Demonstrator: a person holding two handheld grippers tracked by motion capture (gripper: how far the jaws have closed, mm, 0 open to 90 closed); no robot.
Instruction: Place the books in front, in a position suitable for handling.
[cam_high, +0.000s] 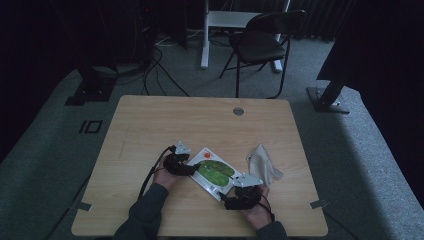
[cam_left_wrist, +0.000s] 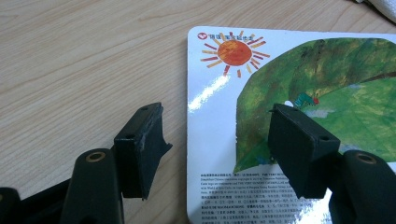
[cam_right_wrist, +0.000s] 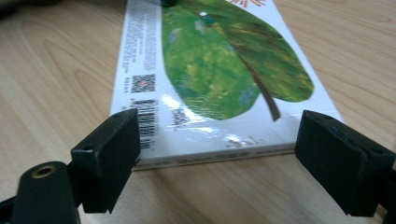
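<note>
1. A thin picture book is seen lying flat and closed on the wooden counter, near the front edge.
2. A white cover is shown, with a big green leaf, an orange sun and a tiny caterpillar painted on it.
3. Small black print and a square code are printed along one side.
4. The cover is shiny, and light is bounced off it.
5. The book is turned at a slant on the counter, with the sun corner farther from the person.
</note>
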